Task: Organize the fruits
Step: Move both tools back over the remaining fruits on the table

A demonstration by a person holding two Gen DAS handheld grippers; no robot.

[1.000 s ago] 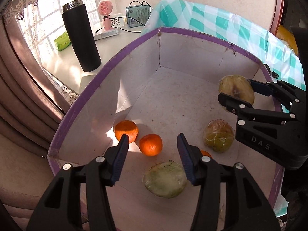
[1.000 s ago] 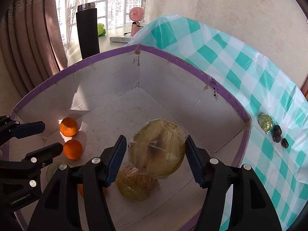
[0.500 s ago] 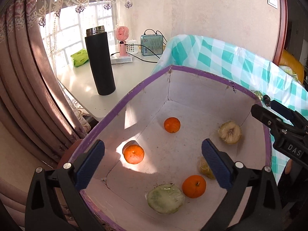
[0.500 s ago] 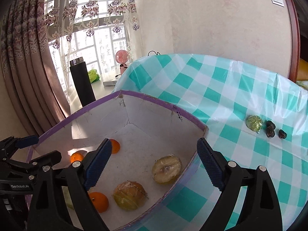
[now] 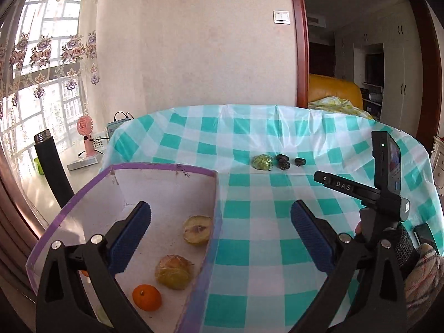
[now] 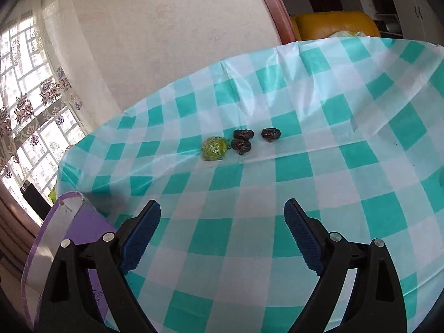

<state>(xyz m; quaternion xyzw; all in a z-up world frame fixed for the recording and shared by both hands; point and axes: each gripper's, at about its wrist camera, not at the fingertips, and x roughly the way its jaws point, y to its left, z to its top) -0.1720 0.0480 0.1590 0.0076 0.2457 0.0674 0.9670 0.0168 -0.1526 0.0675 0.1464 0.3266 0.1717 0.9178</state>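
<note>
While spread wide with nothing between the blue ribbed pads point(image 5: 130, 236), left gripper point(image 5: 220, 234) hovers over the near rim of the purple-edged white cardboard box point(image 5: 166, 166). Inside, at 7 o'clock: cut yellow pear-like fruit point(image 5: 196, 229), plastic-wrapped yellowish fruit point(image 5: 173, 272), small orange tangerine point(image 5: 146, 297). Right gripper point(image 6: 222, 236), likewise gaping and empty, above the teal-and-white checked tablecloth point(image 6: 305, 166). At 12 o'clock, well apart: wrapped green fruit point(image 6: 215, 148) touching two of three dark wrinkled dates point(image 6: 242, 140).

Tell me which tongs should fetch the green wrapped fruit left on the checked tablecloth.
Right. The right tongs are open and aimed straight at the green wrapped fruit, only bare teal checked tablecloth between. The left tongs, also open, straddle the purple-rimmed cardboard box's wall.
</note>
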